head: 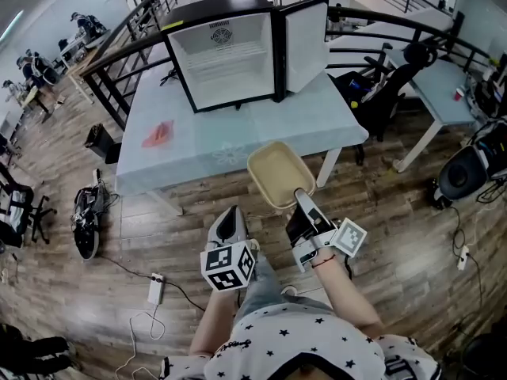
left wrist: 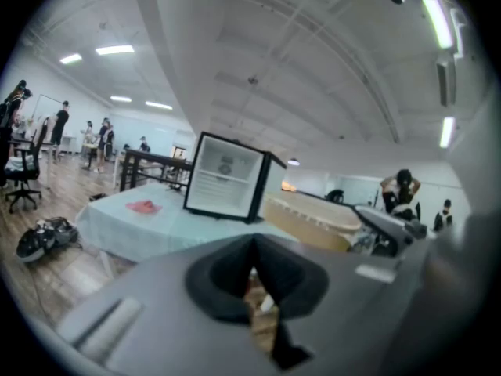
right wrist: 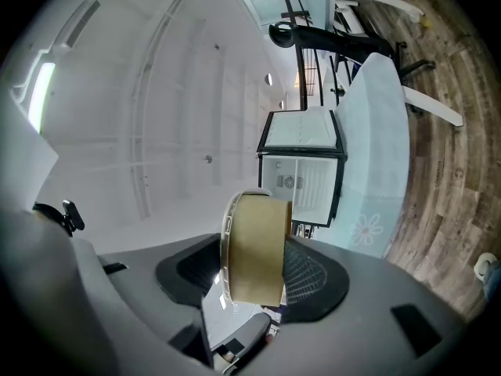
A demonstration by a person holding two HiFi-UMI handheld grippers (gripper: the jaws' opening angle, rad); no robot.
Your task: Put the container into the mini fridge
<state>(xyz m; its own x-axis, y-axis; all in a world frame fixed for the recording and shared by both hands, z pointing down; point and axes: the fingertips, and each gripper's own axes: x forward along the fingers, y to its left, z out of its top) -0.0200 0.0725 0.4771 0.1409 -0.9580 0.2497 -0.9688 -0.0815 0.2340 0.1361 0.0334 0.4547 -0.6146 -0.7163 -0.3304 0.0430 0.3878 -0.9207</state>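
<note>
The black mini fridge [head: 226, 58] stands at the back of the pale table [head: 206, 145], door swung open to the right, white inside showing. The beige container [head: 279, 174] hangs in the air just off the table's front right corner. My right gripper [head: 301, 200] is shut on its near rim. In the right gripper view the container [right wrist: 254, 245] stands on edge between the pads, with the fridge [right wrist: 301, 163] beyond. My left gripper [head: 230, 216] hovers to the container's left, jaws together and nothing in them. From the left gripper view I see the fridge [left wrist: 227, 175] and container [left wrist: 313, 218].
A pink cloth-like thing [head: 157, 133] lies on the table's left part. An office chair [head: 388, 85] and a second desk [head: 444, 93] stand to the right. Cables, a power strip [head: 155, 288] and a bag [head: 85, 216] lie on the wooden floor at left.
</note>
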